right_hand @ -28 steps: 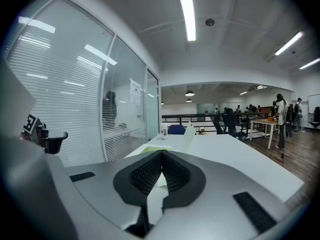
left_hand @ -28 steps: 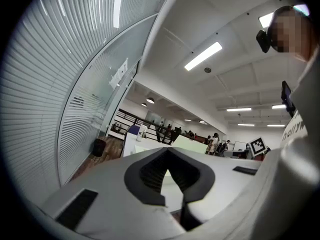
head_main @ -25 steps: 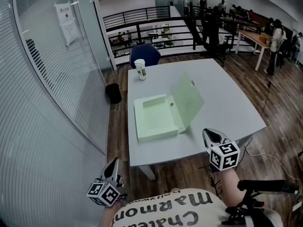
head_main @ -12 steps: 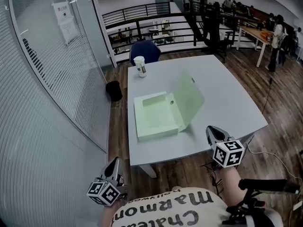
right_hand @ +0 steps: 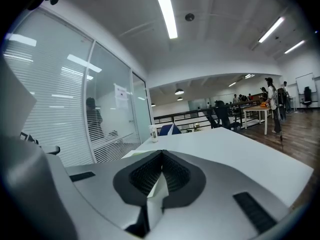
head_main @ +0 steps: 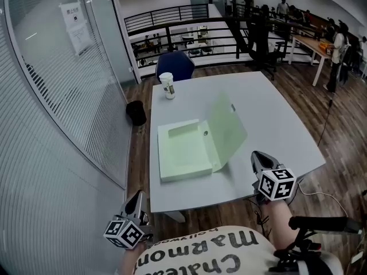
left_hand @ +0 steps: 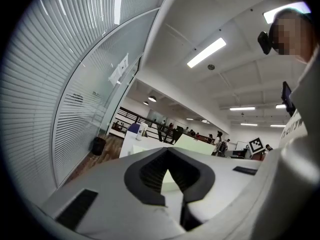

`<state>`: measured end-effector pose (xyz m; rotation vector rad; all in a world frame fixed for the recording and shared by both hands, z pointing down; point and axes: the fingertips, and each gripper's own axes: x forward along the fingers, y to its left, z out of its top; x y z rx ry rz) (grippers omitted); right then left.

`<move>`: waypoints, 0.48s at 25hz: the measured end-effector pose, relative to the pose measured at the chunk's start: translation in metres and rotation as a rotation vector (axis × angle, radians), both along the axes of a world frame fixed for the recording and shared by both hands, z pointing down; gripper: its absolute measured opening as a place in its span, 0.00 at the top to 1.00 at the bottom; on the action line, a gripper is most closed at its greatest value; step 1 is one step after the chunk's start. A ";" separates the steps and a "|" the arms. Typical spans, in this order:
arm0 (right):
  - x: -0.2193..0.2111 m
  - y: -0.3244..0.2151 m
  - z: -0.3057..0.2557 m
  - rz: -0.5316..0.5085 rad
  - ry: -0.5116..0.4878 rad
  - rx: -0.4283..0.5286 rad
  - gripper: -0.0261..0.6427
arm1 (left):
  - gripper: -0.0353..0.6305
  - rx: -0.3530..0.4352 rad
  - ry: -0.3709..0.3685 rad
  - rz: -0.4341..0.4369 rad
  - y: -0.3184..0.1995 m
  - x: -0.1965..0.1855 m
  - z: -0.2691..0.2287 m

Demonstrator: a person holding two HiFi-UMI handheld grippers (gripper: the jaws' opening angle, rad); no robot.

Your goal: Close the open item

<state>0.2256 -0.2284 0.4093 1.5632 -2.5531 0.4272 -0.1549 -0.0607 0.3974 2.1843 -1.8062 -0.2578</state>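
Note:
A pale green file box (head_main: 182, 152) lies open on the white table (head_main: 269, 125); its lid (head_main: 227, 125) stands up, tilted to the right. My right gripper (head_main: 256, 154) is shut and empty at the table's near right edge, a short way from the lid. Below the near left corner of the table, my left gripper (head_main: 139, 195) hangs shut and empty. In the left gripper view the jaws (left_hand: 168, 150) meet, with the lid (left_hand: 199, 144) beyond them. The right gripper view shows the jaws (right_hand: 161, 152) closed over the tabletop (right_hand: 240, 149).
A paper cup (head_main: 166, 85) stands at the table's far left corner, with a blue chair (head_main: 175, 65) behind it. A glass wall with blinds (head_main: 51, 125) runs along the left, and a black bin (head_main: 136, 113) sits on the floor beside it. People and desks are far at the back right.
The head view has shifted a little, so the table and box sit lower and further left. My right gripper has edged slightly up toward the table edge. The lid stands as before.

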 end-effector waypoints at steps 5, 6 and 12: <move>0.011 -0.029 -0.006 -0.023 -0.007 0.043 0.97 | 0.95 0.019 0.021 -0.002 -0.031 0.016 0.004; 0.013 -0.034 -0.006 -0.028 -0.021 0.054 0.97 | 0.95 0.018 0.023 0.005 -0.037 0.021 0.007; 0.015 -0.059 0.000 -0.041 -0.009 0.037 0.97 | 0.95 0.009 0.036 -0.001 -0.057 0.026 0.020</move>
